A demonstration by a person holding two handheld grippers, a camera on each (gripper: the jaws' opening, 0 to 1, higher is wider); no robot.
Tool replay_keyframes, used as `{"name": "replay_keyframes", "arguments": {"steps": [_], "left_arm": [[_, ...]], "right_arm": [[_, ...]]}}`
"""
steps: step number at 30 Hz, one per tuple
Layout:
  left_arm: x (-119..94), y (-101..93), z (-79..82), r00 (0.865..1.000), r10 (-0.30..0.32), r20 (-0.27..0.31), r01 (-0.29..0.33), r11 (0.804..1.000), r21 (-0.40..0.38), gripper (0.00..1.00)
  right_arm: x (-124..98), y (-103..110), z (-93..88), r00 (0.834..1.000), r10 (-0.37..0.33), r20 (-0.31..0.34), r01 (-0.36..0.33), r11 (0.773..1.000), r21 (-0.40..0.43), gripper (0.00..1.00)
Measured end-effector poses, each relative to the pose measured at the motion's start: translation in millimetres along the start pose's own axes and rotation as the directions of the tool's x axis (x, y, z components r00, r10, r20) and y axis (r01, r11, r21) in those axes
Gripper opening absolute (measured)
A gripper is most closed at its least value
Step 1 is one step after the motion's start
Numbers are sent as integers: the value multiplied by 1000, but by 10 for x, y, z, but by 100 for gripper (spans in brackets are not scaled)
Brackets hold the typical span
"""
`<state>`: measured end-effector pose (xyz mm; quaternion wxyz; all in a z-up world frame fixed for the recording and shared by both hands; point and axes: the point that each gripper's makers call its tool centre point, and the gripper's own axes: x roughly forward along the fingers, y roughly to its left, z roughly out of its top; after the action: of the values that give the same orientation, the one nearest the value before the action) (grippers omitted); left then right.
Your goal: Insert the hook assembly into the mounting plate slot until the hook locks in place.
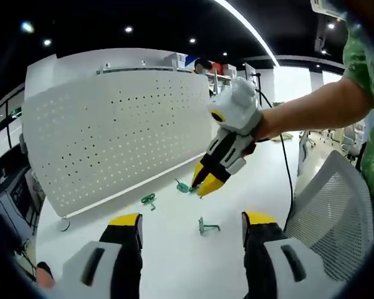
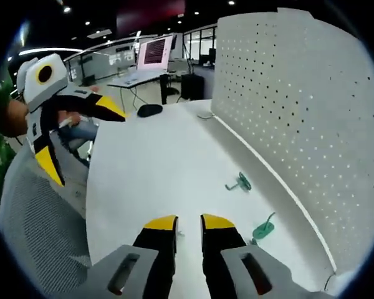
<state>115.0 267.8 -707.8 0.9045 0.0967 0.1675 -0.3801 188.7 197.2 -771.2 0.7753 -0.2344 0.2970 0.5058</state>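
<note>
bright, even light | ceiling spots and strip overhead | soft shadows | edges bowed, slightly blurred

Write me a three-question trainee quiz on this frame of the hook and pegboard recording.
1. How many green hooks lie on the white table in the left gripper view?
2. The left gripper has its jaws: A) wide apart with nothing between them, B) shut on a hook, C) shut on a cable.
3. True or false: the white pegboard lies flat on the table.

Key: 1) three; 2) A; 3) false, it stands upright along the table's far edge.
</note>
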Motion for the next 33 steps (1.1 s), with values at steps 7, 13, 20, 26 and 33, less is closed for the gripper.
{"name": "replay_keyframes", "arguments": {"steps": [7, 13, 20, 26, 33], "left_arm": [[-25, -119, -16, 999, -41, -33, 41, 999, 2, 67], [-30, -204, -55, 996, -71, -55, 71, 998, 0, 67], [-46, -270, -100, 993, -90, -74, 90, 996, -10, 65], [-65, -267, -134, 993, -84, -77, 82, 996, -24, 65], [-82, -268, -153, 994, -80, -77, 78, 996, -38, 64]], "right_arm": [[93, 95, -136, 996, 44, -74, -51, 994, -100, 14], [168, 166, -214, 989, 68, -134, -92, 978, -185, 14], [259, 220, -283, 978, 99, -182, -144, 955, -258, 13], [311, 261, -344, 968, 116, -222, -185, 929, -322, 12], [392, 292, -409, 956, 127, -263, -226, 893, -390, 10]]}}
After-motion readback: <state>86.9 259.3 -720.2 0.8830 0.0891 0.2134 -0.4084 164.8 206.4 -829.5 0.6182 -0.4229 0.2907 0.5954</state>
